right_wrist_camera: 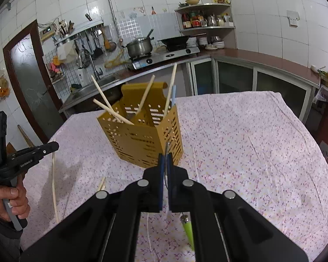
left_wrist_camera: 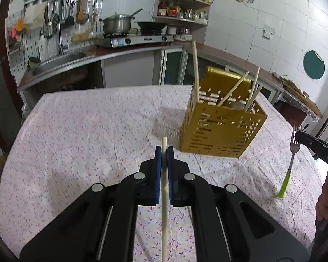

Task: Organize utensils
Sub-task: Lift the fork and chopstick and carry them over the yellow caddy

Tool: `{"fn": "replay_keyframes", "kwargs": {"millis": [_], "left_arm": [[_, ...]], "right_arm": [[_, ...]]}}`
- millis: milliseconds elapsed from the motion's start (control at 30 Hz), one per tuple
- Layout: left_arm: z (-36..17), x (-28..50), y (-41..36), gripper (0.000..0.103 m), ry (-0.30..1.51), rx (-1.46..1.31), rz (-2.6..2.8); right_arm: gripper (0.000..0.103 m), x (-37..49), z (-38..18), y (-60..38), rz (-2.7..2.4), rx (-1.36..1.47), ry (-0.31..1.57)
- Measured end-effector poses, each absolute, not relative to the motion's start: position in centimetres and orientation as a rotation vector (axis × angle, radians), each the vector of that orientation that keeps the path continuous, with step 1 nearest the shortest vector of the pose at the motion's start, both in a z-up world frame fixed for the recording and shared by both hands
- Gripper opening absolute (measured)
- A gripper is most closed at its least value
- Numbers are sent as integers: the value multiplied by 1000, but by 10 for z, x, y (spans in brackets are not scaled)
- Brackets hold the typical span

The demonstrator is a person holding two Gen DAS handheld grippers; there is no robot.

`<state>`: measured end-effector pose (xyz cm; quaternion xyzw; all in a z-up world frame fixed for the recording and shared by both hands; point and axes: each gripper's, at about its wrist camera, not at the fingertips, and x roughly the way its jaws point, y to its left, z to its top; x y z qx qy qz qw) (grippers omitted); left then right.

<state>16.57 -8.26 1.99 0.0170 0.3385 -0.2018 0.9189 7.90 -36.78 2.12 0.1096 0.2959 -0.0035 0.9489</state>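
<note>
My left gripper point(left_wrist_camera: 164, 152) is shut on a pale chopstick point(left_wrist_camera: 164, 187) that runs lengthwise between its blue pads, lifted above the table. The right wrist view shows that gripper point(right_wrist_camera: 55, 146) at the left with the chopstick point(right_wrist_camera: 53, 181) hanging from it. My right gripper point(right_wrist_camera: 166, 159) is shut on a fork point(right_wrist_camera: 167, 147) whose green handle point(right_wrist_camera: 188, 229) points down and back. In the left wrist view the fork point(left_wrist_camera: 292, 159) dangles from the right gripper point(left_wrist_camera: 297, 135). The yellow perforated utensil holder point(left_wrist_camera: 220, 128) point(right_wrist_camera: 142, 137) stands ahead with several chopsticks leaning in it.
A floral cloth point(right_wrist_camera: 251, 152) covers the table. Loose chopstick ends point(right_wrist_camera: 101, 184) lie near its front left. Behind the table run a counter with a sink point(left_wrist_camera: 61, 62), a stove with a pot point(left_wrist_camera: 117, 23) and a wok, and corner shelves.
</note>
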Motion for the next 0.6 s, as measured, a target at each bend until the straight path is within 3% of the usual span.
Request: {"fn": "replay_keyframes", "kwargs": {"millis": [600], "left_arm": [[49,151,-80,4,601,24,-410]], "right_arm": [[1,66,42,-359,4,196,520]]}}
